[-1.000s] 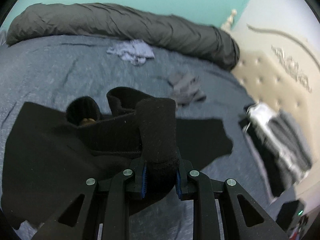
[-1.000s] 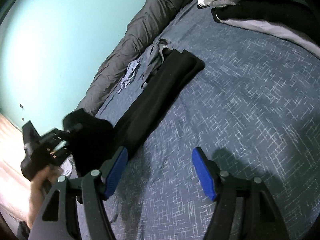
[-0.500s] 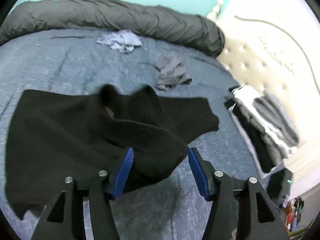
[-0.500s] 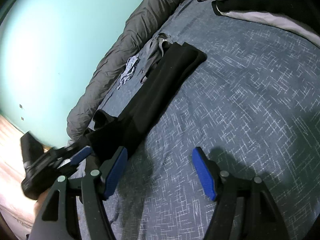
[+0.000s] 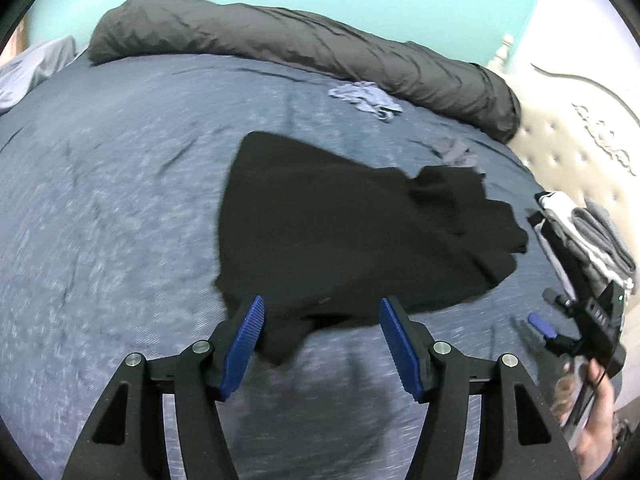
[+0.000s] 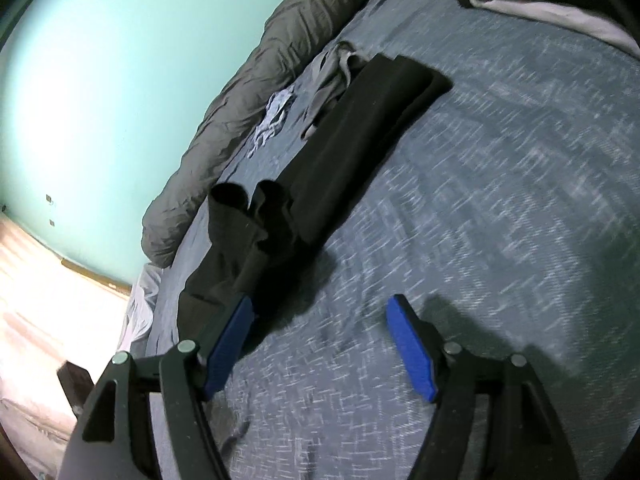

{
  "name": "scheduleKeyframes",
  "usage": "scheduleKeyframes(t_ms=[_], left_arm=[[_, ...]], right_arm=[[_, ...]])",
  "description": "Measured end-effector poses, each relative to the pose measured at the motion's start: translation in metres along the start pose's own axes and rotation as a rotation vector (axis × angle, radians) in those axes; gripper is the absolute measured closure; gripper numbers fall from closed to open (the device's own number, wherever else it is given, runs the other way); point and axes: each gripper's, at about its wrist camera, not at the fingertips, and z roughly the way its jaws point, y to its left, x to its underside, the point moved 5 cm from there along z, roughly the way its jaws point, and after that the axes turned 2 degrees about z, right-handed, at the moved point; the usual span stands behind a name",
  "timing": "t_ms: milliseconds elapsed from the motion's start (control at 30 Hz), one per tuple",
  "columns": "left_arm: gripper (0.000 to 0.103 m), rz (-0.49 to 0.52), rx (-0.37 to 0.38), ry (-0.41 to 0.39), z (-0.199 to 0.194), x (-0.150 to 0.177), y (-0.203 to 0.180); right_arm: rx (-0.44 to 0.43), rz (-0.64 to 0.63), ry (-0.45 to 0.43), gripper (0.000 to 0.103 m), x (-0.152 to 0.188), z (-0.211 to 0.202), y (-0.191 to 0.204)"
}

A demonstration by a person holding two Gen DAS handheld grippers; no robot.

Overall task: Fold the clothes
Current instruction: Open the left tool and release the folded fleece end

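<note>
A black garment (image 5: 340,232) lies partly folded on the blue bedspread (image 5: 120,200). In the right wrist view it (image 6: 352,136) stretches away from me, with a rumpled end (image 6: 248,216) near the left finger. My left gripper (image 5: 320,336) is open and empty, just above the garment's near edge. My right gripper (image 6: 320,344) is open and empty over bare bedspread, to the right of the garment. The right gripper also shows in the left wrist view (image 5: 540,326) at the right edge.
A rolled grey duvet (image 5: 300,52) lies along the far side of the bed. A light blue-grey garment (image 5: 364,96) and a grey one (image 5: 456,150) lie crumpled near it. A stack of folded clothes (image 5: 580,232) sits by the cream headboard (image 5: 580,144).
My left gripper has opened and let go of the black garment, which dropped onto the bed. The left gripper then drew back. The right gripper stayed open and shifted slightly.
</note>
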Motion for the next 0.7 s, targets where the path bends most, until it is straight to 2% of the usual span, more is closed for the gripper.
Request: scheduleKeyframes(t_ms=[200,700], left_arm=[[0.038,0.007,-0.02,-0.011,-0.004,0.017,0.025],[0.035,-0.012,-0.003,-0.024,-0.009,0.009,0.038]], right_arm=[[-0.019,-0.009,0.025,0.029,0.004,0.015,0.011],[-0.011,-0.008,0.026,0.024,0.005,0.03,0.016]])
